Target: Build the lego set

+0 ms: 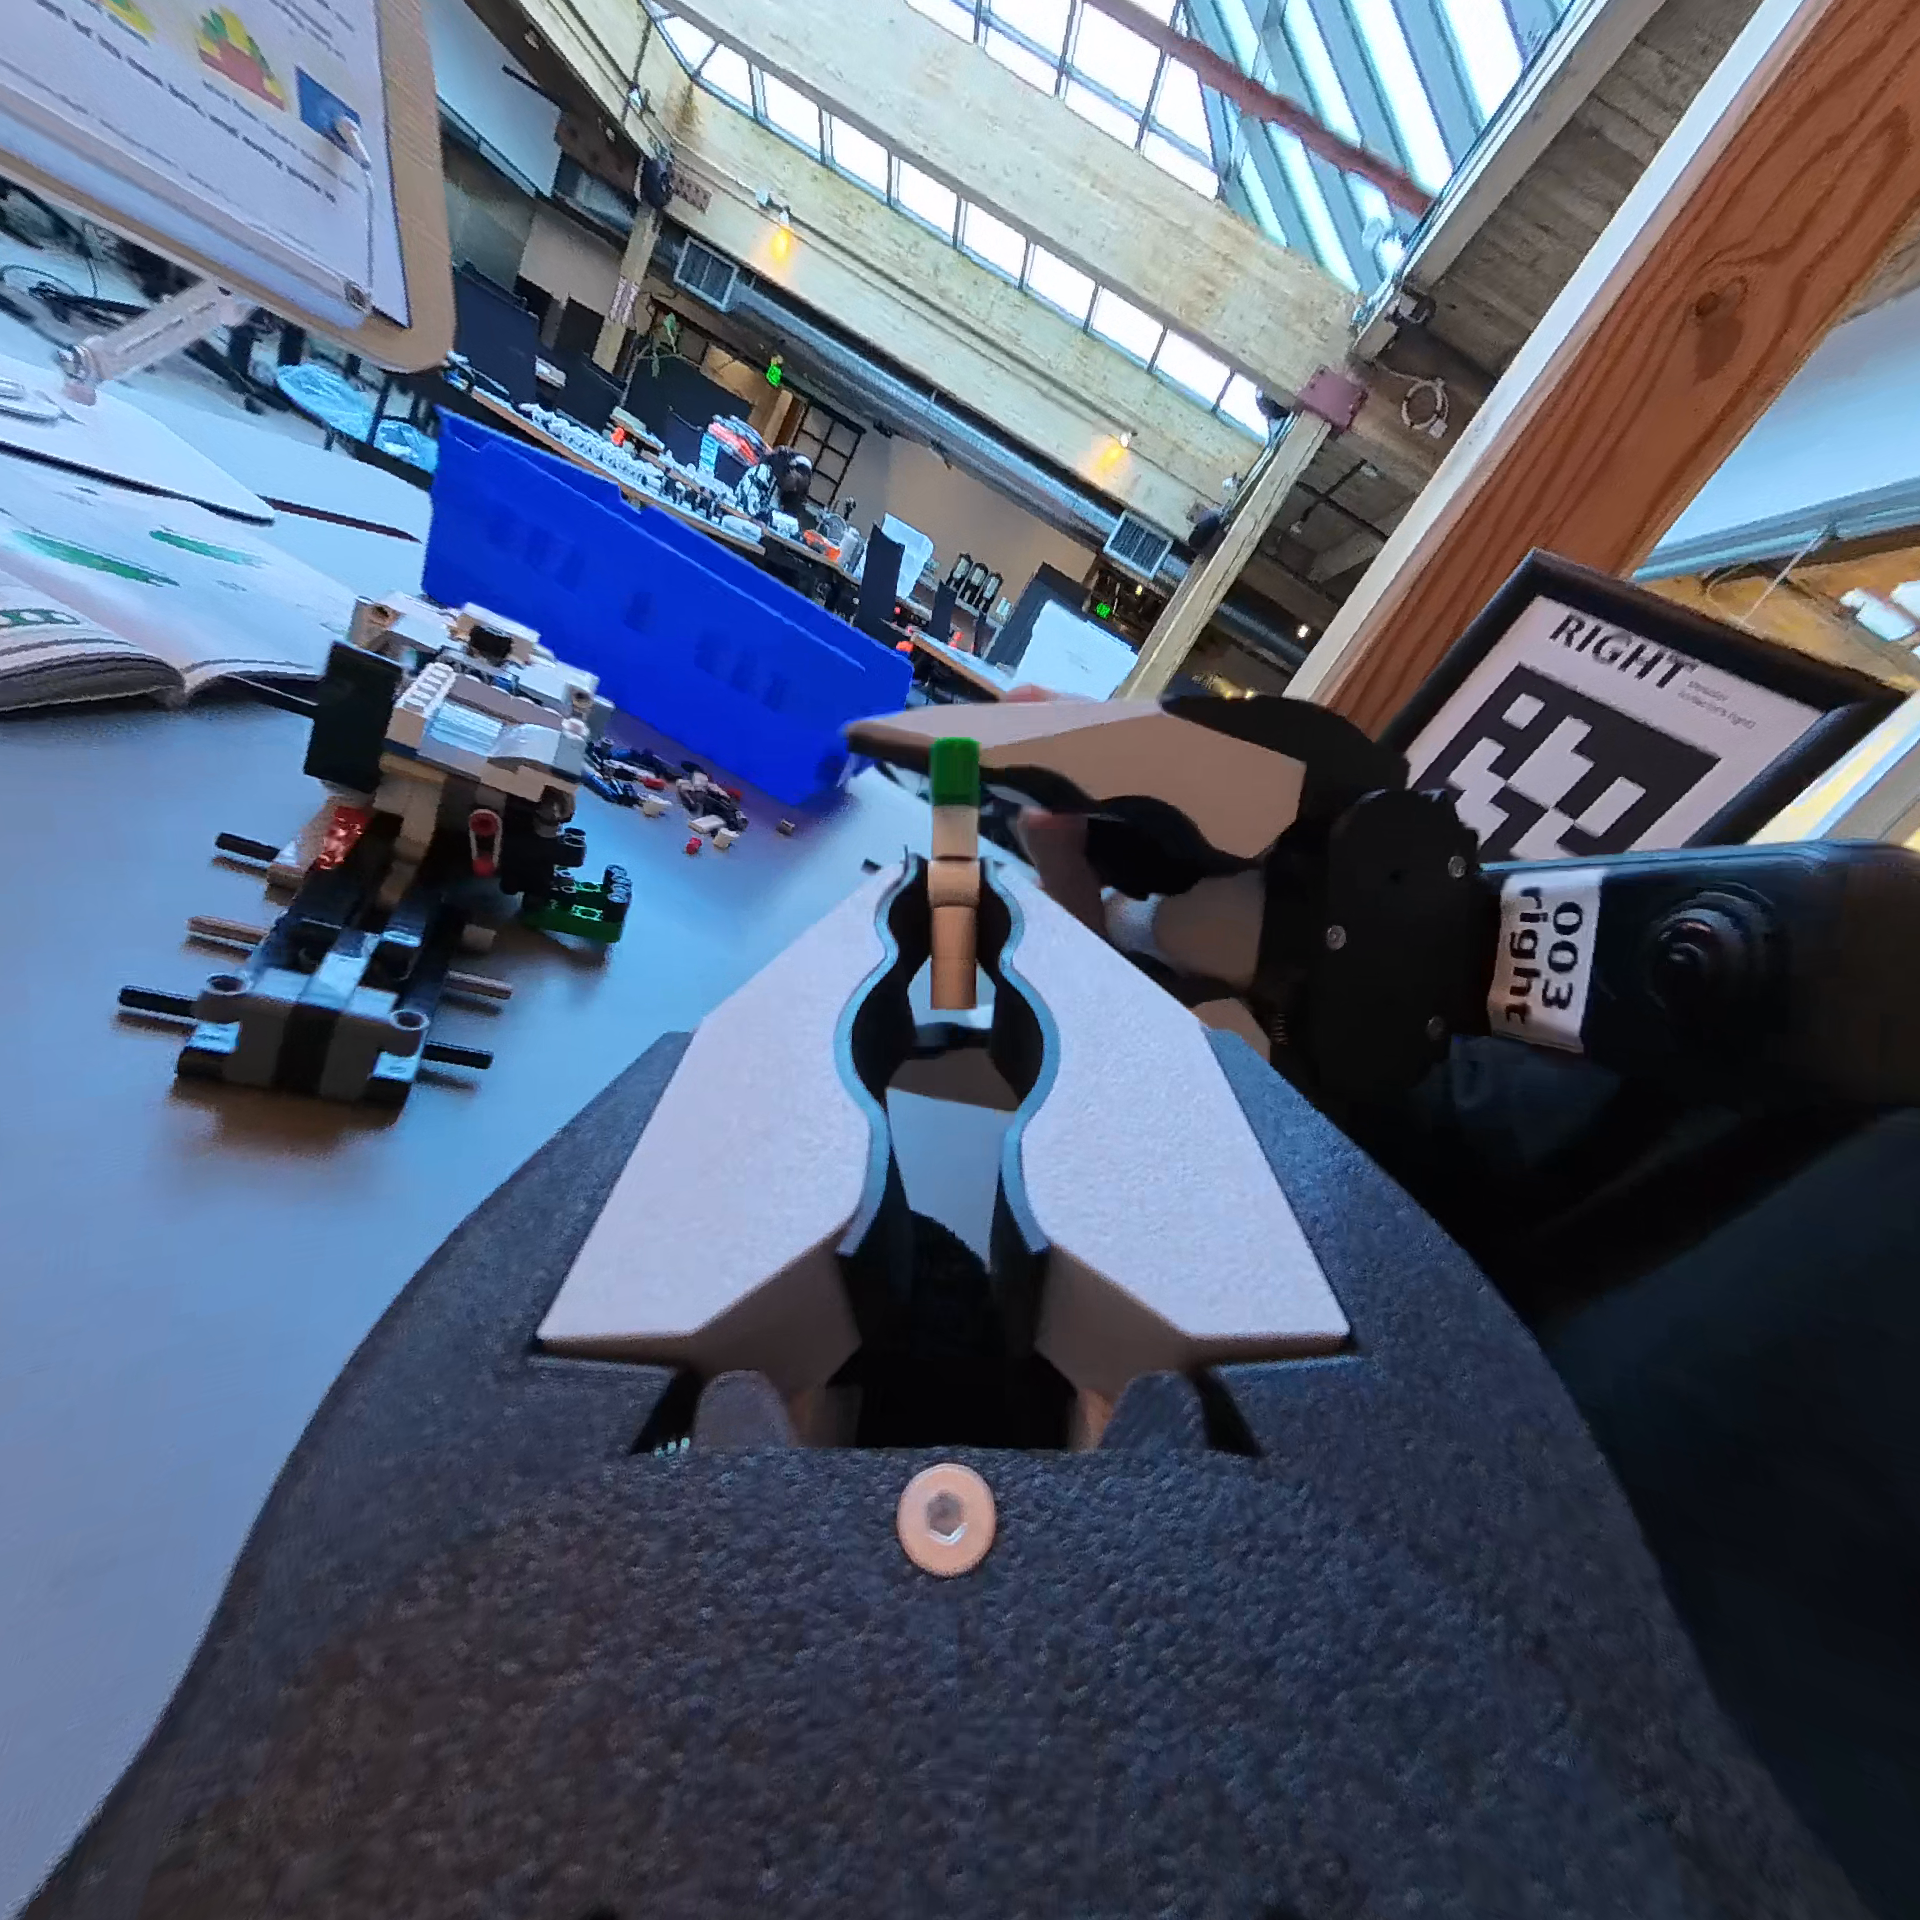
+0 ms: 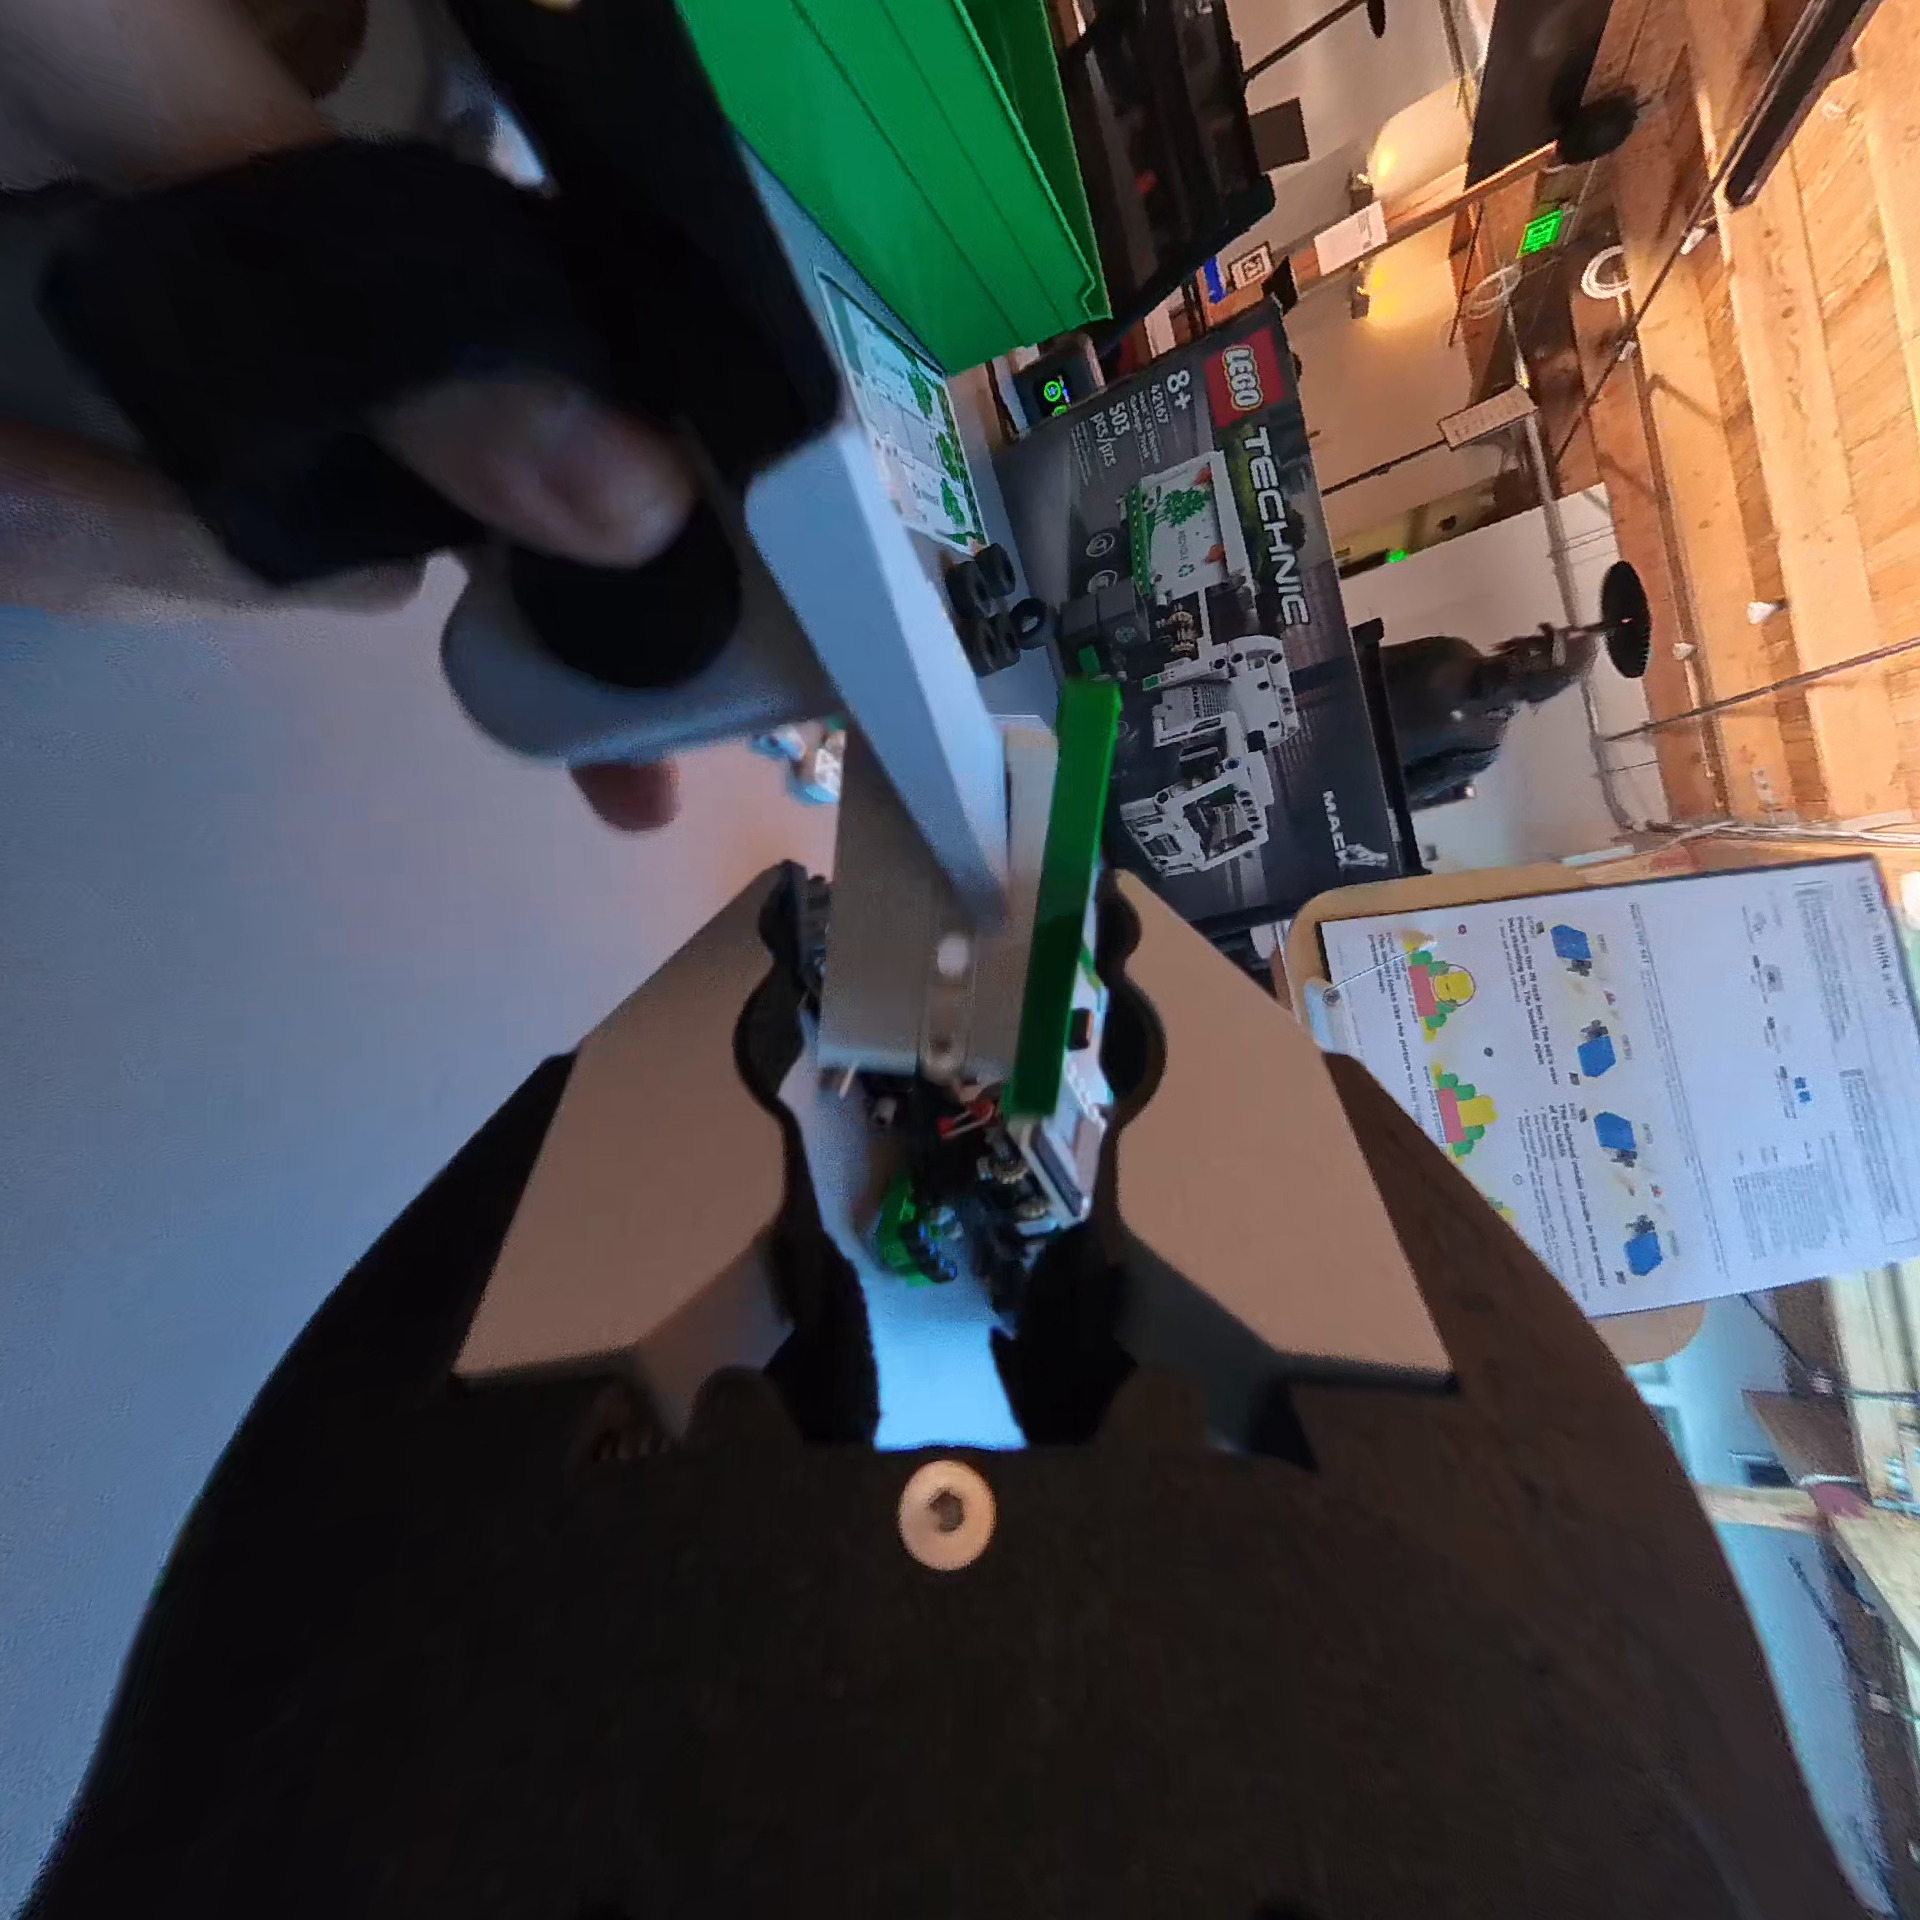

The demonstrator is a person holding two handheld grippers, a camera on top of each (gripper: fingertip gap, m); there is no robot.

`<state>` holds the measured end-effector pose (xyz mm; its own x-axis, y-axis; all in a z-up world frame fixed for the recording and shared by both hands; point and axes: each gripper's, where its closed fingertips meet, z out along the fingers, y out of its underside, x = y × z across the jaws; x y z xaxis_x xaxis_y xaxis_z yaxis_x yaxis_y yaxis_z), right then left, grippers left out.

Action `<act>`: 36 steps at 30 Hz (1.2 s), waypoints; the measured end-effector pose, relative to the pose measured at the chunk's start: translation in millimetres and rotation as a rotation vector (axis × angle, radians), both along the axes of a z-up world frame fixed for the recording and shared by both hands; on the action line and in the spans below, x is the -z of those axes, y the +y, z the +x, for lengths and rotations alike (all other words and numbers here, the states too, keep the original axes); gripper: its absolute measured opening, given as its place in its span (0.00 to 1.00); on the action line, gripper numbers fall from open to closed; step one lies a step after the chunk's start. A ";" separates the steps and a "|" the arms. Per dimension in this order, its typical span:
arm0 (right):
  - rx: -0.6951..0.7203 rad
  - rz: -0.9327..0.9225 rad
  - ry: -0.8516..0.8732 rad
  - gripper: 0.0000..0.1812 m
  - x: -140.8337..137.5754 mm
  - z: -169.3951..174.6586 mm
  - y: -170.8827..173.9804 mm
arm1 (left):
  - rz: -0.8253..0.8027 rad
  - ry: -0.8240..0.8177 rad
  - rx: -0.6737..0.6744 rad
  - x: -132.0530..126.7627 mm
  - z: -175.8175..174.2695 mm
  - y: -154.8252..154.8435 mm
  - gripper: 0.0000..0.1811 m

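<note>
My left gripper [image 1: 951, 868] is shut on a narrow white piece with a green edge [image 1: 953, 831] and holds it upright above the table. In the right wrist view this piece shows as a long green strip [image 2: 1060, 914] beside the left gripper's grey fingers [image 2: 894, 790]. My right gripper [image 2: 951, 894] is open, its jaws standing on either side of the strip and those fingers. In the left wrist view it [image 1: 904, 743] reaches in from the right at the green top. The partly built truck [image 1: 416, 810] stands on the table to the left.
A blue bin [image 1: 644, 613] stands behind loose pieces [image 1: 686, 790]. An open booklet [image 1: 104, 613] lies far left. The set's box [image 2: 1226, 623], a green bin [image 2: 935, 156], black wheels [image 2: 987, 603] and an instruction board [image 2: 1610, 1091] stand beyond. A hand [image 2: 540, 488] holds the left gripper. My two grippers' fingertips are within a few centimetres of each other.
</note>
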<state>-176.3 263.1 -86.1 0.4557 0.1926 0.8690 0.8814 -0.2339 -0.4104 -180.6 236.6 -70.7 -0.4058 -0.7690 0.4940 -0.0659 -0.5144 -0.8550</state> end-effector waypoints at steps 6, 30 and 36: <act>-0.178 -0.123 0.579 0.31 -16.0 -11.1 -29.7 | 0.054 -0.115 0.063 -13.5 -20.8 3.3 0.03; 0.100 -0.384 -0.201 0.04 82.7 117.6 -38.2 | 0.085 -0.061 -0.224 -8.5 -31.5 66.8 0.11; 0.095 -0.468 -0.023 0.05 91.5 101.6 -47.4 | 0.254 -0.021 -0.270 -3.2 -24.5 52.7 0.12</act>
<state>-74.7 215.7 -177.5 0.4720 0.5244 0.7086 0.8548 -0.4687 -0.2226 -205.1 289.3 -67.5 -0.1797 -0.9466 0.2675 0.0617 -0.2823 -0.9573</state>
